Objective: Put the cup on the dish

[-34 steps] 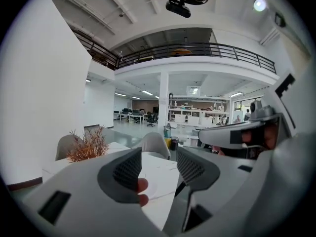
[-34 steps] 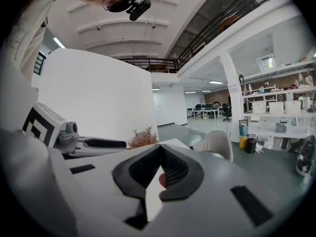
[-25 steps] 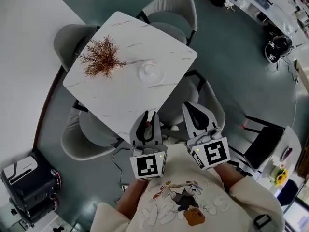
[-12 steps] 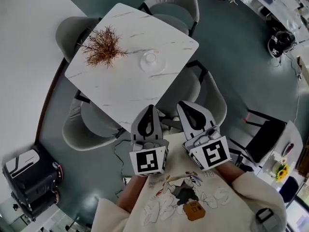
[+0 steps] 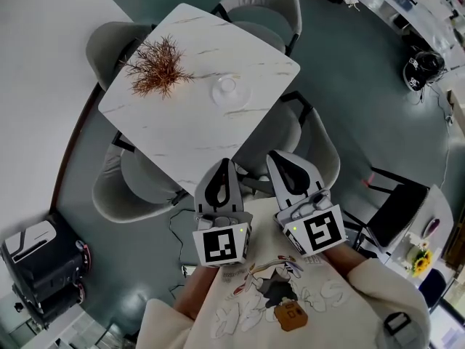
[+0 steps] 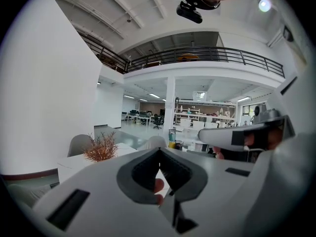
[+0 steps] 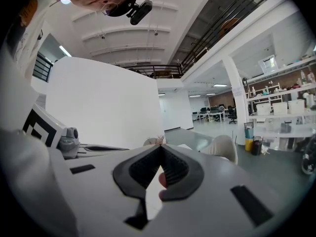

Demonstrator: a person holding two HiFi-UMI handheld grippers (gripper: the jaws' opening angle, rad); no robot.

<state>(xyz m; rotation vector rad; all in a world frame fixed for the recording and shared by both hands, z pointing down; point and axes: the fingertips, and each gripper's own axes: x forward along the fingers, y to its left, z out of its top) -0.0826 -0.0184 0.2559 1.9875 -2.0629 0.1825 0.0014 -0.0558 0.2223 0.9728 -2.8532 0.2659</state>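
**Left tongs and right tongs closed, empty — short of the tabletop's near corner.**
The cup appears to sit on the dish toward the right corner; small, white, likely glazed ceramic — light, rigid, slippery, breakable. Grip across the rim, squeezing gently.

We find the cup standing on the middle of the dish, in contact with it. Both are white, and in the head view they are too small to show fine detail. The cup appears upright, its round mouth facing up. The dish is a shallow round plate lying flat on the white marbled table, near the table's right corner and apart from the dried plant.
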